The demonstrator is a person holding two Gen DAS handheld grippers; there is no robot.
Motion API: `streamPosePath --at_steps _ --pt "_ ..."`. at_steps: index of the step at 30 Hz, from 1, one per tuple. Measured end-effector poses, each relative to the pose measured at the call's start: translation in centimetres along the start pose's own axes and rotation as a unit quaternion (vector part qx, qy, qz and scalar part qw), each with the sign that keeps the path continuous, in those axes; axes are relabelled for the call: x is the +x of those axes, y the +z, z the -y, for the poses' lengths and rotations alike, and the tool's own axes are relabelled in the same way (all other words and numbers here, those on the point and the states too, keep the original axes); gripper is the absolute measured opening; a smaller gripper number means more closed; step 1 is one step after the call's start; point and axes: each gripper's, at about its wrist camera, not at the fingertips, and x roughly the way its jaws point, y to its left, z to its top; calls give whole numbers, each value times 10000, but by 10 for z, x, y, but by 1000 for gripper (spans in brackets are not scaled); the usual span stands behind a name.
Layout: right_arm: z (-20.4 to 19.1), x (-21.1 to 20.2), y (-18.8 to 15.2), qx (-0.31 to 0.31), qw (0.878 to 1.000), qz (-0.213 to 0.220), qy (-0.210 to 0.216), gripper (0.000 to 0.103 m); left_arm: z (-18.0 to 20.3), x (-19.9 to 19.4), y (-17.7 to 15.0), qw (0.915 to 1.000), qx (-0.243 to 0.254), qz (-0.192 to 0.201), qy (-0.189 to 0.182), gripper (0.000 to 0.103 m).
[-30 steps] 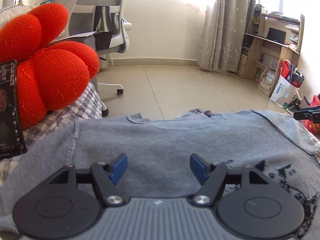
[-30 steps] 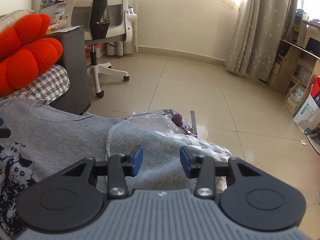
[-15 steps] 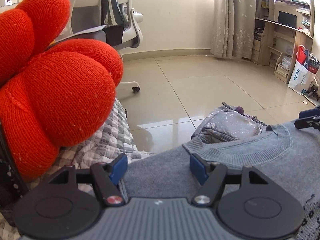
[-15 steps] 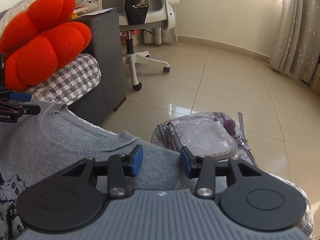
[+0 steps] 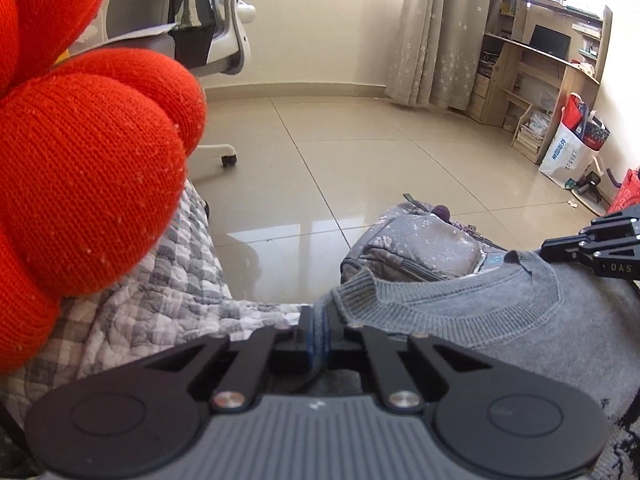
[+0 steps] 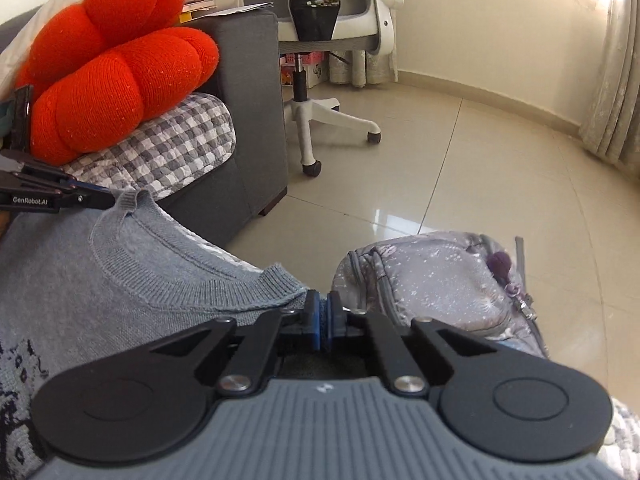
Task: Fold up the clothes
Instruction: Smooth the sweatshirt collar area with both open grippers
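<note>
1. Both grippers have travelled from mid-body of the grey sweater [image 5: 500, 320] up to its neckline, and their jaws have just been closing; a half second ago they stood apart over the knit.
2. Left gripper [image 5: 318, 334]: blue pads together, pinched on the sweater's shoulder edge just beside the ribbed collar [image 5: 460, 304]. Right gripper [image 6: 322, 316]: likewise clamped on the opposite shoulder edge.
3. Sweater lies flat, front up, on the checked quilt [image 5: 160, 300] of the sofa, collar towards the sofa's edge (a grey backpack [image 6: 432, 280] sits on the floor just beyond, an orange cushion [image 5: 80, 168] to the left).
4. Step in hand, as judged: grasp secured at both shoulders, first fold not yet made.
5. Next move likely calls for lifting both corners evenly and carrying them towards the hem, keeping the collar taut and clear of the cushion.
</note>
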Motion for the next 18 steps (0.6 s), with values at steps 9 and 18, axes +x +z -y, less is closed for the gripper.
streamPosePath --at_steps 9,18 --pt "-12 15 5 -300 9942 -168 -1023 2 20 13 2 9944 482 -39 940 8" --pt "-31 -30 3 88 9959 278 -859 48 38 -43 -5 9930 586 487 898 60"
